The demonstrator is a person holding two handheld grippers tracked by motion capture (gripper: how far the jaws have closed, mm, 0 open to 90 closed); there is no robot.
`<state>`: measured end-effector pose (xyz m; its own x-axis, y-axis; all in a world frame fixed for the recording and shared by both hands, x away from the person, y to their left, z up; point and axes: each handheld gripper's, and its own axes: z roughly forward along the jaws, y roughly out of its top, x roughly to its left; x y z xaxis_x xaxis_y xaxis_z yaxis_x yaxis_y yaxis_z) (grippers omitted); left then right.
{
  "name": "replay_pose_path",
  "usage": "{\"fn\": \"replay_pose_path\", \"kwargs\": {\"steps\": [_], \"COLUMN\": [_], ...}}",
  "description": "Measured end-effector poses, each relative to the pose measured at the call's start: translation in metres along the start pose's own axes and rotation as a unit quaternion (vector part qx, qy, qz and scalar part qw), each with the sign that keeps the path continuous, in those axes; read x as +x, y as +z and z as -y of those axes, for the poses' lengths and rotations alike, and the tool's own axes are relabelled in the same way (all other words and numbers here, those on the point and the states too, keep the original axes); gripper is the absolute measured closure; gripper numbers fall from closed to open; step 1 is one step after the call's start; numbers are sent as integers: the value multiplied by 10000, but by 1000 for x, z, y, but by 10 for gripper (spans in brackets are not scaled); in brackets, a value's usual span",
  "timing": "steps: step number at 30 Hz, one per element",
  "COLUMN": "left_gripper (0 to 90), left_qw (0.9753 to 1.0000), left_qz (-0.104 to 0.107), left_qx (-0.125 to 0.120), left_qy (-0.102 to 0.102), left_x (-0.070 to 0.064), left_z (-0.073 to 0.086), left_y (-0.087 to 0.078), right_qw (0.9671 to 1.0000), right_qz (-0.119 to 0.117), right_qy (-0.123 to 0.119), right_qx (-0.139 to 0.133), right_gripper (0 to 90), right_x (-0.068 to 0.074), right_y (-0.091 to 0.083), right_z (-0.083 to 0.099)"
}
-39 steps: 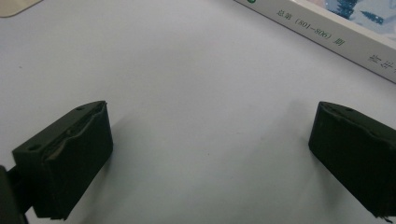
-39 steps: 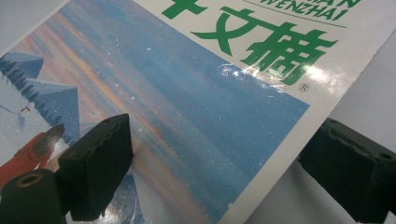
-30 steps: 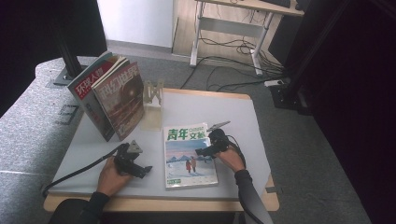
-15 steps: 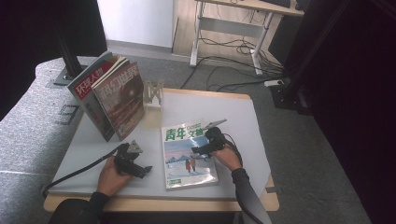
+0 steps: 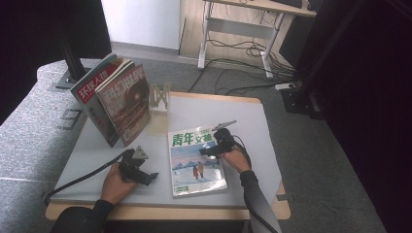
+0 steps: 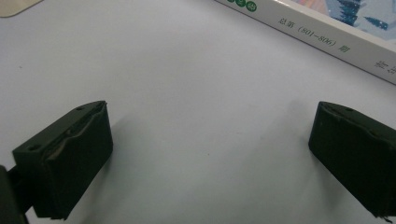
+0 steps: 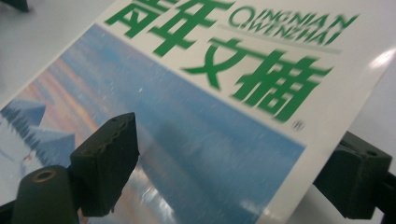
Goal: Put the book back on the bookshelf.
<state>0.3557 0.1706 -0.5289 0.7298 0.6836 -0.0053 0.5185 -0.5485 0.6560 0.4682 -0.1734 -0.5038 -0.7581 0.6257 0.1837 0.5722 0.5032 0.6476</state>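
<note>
We are holding the left tongs (image 5: 151, 176) low over the white table (image 5: 204, 111), jaws spread wide with nothing between them; in the left gripper view bare table is lying between the jaws, and the spine edge of the magazine (image 6: 327, 28) is running just beyond them, toward the upper right. In the high view that hand (image 5: 115, 182) is resting near the table's near edge, its cable trailing off to the left.

We are holding the right tongs (image 5: 206, 150) over the magazine (image 5: 196, 160), which is lying flat on the table between the two tongs, just to the right of the left ones. The right jaws are standing released: in the right gripper view one jaw is sitting above the blue cover (image 7: 196, 140) and the other is sitting just past the cover's right edge, above the table. We cannot tell whether either jaw is touching the paper.

Farther off, beyond the left tongs, two more magazines (image 5: 121, 102) are leaning upright beside a small stand (image 5: 159, 95).
</note>
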Motion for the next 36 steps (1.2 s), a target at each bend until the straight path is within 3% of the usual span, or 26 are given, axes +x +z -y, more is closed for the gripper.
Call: {"fn": "replay_pose_path", "kwargs": {"steps": [6,10,17,23,31,36], "left_gripper": [0,0,0,0,0,0], "left_qw": [10000,10000,10000,10000,10000,10000], "left_qz": [0,-1,2,0,0,0], "left_qx": [-1,-2,-2,0,-2,-2], "left_qy": [-1,-2,-3,-3,-1,-2], "left_x": [0,0,0,0,0,0], "left_z": [0,0,0,0,0,0], "left_y": [0,0,0,0,0,0], "right_qw": [9995,9997,9992,9999,9995,9995], "right_qz": [-141,-130,-323,1,-12,0], "right_qy": [42,21,176,117,217,148], "right_qx": [-279,-207,-122,-67,-209,-271], "right_gripper": [148,160,195,367,692,799], "right_x": [-5,-1,4,4,3,9], "right_y": [1,0,-6,-2,-9,-18], "right_z": [-8,-5,6,-6,-5,-6]}}
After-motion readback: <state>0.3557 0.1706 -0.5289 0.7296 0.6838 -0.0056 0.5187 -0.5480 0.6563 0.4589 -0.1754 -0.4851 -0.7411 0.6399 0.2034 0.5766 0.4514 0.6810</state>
